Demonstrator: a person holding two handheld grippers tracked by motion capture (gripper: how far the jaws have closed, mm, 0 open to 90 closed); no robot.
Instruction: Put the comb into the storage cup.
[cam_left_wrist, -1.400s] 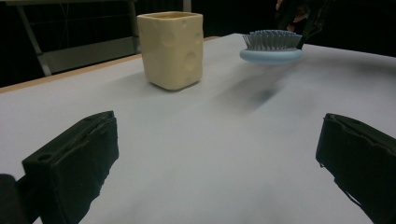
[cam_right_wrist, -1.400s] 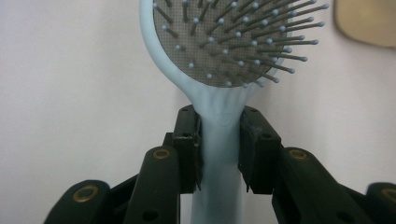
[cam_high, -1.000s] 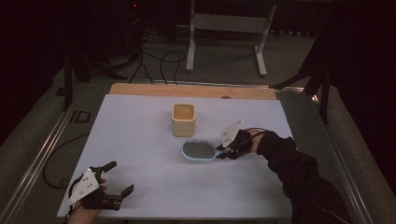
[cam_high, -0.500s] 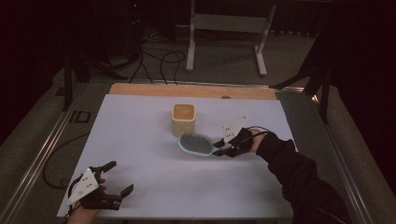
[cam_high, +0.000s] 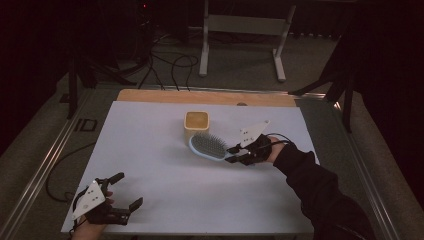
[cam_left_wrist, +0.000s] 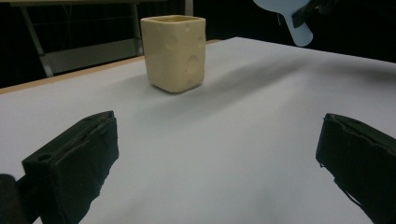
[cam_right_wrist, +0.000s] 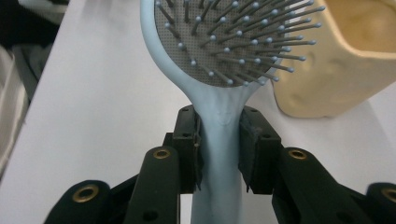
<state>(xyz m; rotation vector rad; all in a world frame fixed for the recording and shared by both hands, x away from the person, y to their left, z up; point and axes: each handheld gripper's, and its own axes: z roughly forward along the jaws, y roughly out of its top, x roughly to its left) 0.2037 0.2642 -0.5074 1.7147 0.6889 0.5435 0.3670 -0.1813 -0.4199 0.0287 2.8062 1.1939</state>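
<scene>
Hairbrush clamped by its handle in right gripper, lifted off the bench, long axis running from gripper toward yellow cup just beyond the bristled head; left gripper spread and idle, well apart at near edge

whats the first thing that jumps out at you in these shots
The light blue hairbrush, clamped by its handle in the right tool, is held bristles up right beside the yellow cup at the middle of the white table. The left tool waits open at the near left corner, holding nothing.
</scene>
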